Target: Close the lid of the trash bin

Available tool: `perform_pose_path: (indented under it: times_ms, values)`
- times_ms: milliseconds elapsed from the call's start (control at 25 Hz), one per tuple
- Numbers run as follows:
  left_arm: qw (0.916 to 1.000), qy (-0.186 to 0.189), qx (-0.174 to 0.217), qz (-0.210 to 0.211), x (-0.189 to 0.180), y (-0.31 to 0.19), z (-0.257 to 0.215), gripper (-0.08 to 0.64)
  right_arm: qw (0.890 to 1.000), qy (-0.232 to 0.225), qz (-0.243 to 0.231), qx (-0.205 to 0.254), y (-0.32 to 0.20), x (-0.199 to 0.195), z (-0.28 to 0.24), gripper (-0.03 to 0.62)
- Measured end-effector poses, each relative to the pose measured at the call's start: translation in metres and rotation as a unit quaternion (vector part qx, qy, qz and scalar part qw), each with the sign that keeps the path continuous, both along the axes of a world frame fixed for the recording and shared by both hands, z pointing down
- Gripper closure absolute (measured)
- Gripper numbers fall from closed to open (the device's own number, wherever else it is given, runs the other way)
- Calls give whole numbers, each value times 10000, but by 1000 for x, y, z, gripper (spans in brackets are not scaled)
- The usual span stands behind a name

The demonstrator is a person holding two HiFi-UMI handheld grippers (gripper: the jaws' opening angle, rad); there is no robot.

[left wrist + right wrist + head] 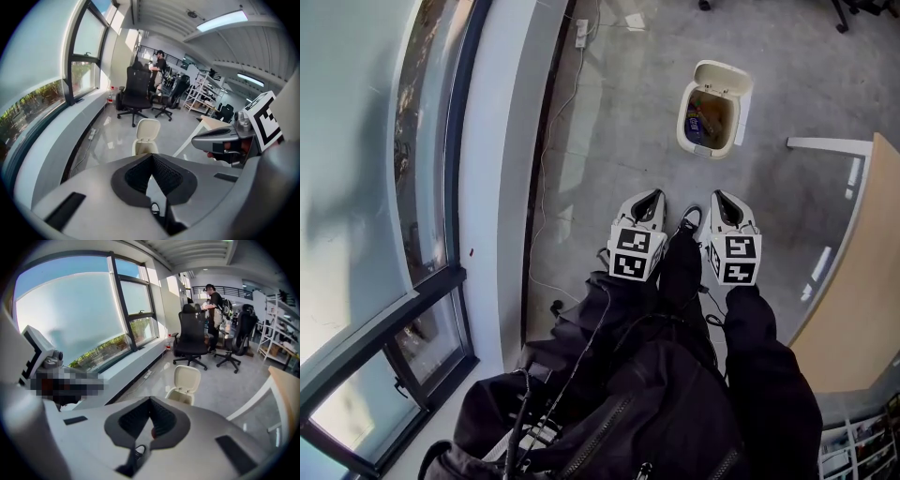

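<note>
The cream trash bin [711, 120] stands on the grey floor ahead of me with its lid [724, 75] tipped up and back, and rubbish shows inside. It also appears in the left gripper view, bin [144, 147] and raised lid [148, 129], and in the right gripper view, bin [179, 394] and lid [187, 379]. My left gripper [656, 194] and right gripper [717, 195] are held side by side, well short of the bin and pointing toward it. The left gripper [151, 155] and right gripper [151, 399] each have jaws meeting at the tip with nothing between them.
A window wall with a long pale sill [502, 169] runs along the left, with a power strip [581, 33] and cable on the floor beside it. A wooden desk [862, 281] stands at the right. Beyond the bin are black office chairs [136, 93], a person [160, 58] and shelving [201, 89].
</note>
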State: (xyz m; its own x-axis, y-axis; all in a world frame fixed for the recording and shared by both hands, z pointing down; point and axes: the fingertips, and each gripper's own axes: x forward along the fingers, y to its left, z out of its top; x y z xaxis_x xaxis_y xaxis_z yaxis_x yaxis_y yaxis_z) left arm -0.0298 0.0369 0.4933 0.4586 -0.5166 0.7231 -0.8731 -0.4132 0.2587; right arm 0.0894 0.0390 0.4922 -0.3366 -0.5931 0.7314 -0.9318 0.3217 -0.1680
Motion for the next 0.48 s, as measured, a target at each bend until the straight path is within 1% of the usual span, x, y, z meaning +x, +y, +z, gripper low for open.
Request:
perform_pose_path:
  times_ms: [160,360,480]
  values:
    - [9998,-75,-205,-25,-3,1,27,557,9998,45,-134,-164,-6,0,28,589]
    - [9988,-99,-474,-97,-5,3,49,558,9987,123,-307,-391,-13,0,53,589]
    - [9979,-119,-620,-107,-4,4,63,558,9981,161,-398,-447,-20,3,68,589]
